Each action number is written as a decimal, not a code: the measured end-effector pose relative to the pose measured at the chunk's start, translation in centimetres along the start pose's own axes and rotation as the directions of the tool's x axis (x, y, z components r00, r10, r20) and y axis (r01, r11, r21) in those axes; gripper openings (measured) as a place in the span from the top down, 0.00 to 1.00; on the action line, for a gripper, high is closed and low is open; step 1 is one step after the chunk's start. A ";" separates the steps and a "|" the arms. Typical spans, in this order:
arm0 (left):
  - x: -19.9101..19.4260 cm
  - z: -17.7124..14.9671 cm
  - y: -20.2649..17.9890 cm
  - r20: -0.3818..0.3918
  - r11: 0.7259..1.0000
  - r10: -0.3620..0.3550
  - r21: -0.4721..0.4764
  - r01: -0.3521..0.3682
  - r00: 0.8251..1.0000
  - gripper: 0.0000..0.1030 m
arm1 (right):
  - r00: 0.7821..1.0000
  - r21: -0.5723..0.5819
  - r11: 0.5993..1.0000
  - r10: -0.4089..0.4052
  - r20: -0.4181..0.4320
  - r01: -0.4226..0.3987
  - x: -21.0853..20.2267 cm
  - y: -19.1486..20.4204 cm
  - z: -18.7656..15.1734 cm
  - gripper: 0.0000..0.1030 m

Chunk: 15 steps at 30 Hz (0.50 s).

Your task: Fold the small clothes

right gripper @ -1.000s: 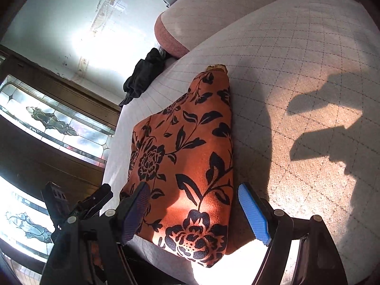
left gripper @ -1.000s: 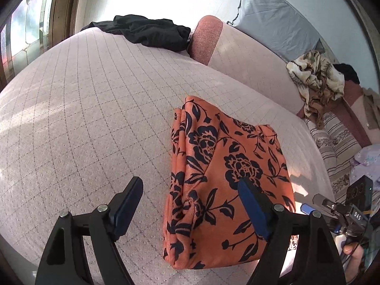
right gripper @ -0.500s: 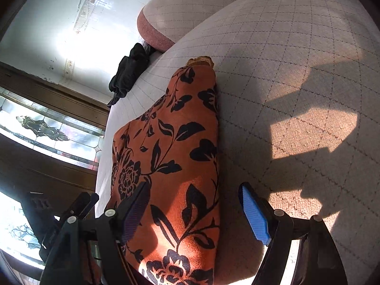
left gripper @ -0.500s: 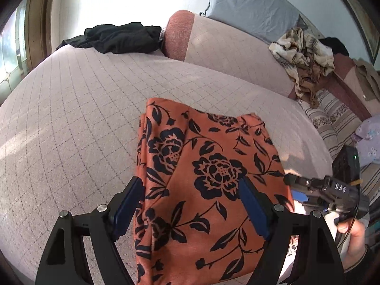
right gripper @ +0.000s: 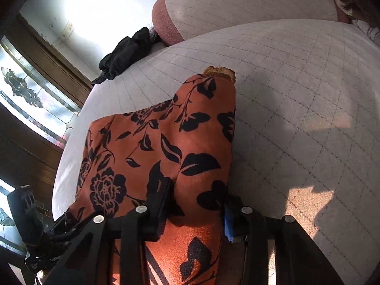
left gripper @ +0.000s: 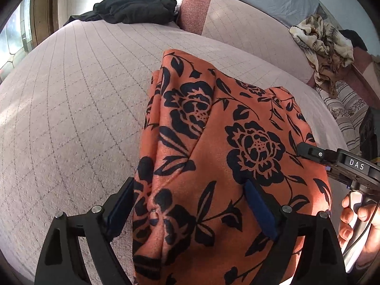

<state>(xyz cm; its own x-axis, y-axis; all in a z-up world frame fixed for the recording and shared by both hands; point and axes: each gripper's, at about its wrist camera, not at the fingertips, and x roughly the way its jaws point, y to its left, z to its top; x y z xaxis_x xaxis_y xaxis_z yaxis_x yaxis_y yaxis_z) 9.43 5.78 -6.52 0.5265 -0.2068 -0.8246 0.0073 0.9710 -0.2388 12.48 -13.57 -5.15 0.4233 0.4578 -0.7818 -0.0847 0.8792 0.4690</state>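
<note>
Garment: the orange cloth with black flower print (left gripper: 213, 166), folded into a thick packet, lies on the pale quilted bed (left gripper: 71, 118) at the centre and bottom of the left wrist view; its near end now bunches up between both tools.
Change: a second ago both tools hung apart over the cloth's near edge; since then they have come down onto it, and the right one has narrowed.
Right gripper (right gripper: 194, 210): fingers drawn in and pinching the near right edge of the cloth, bottom centre of its own view.
Left gripper (left gripper: 190, 209): blue pads spread wide, straddling the near left part of the cloth; the fabric fills the gap, but I cannot tell whether it is clamped.
Meaning: looks like the near edge is being taken up for another fold away from the holder, or to lift the packet.
Beyond: a black crumpled garment (left gripper: 128, 11) at upper left, a beige patterned heap (left gripper: 325, 42) at upper right.
</note>
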 end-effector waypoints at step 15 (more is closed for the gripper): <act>-5.0 1.6 2.5 0.079 0.988 -0.115 -0.096 0.122 0.990 0.12 | 0.994 0.081 0.991 0.107 0.024 -0.109 -3.3 -0.5 -3.8 0.25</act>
<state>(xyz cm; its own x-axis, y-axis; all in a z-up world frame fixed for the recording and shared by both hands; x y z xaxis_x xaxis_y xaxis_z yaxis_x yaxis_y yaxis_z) 8.19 9.46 -2.21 0.5879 -0.3065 -0.7487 -0.0099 0.9227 -0.3855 7.73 -15.06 -4.39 0.4336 0.5459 -0.7169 -0.0569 0.8106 0.5828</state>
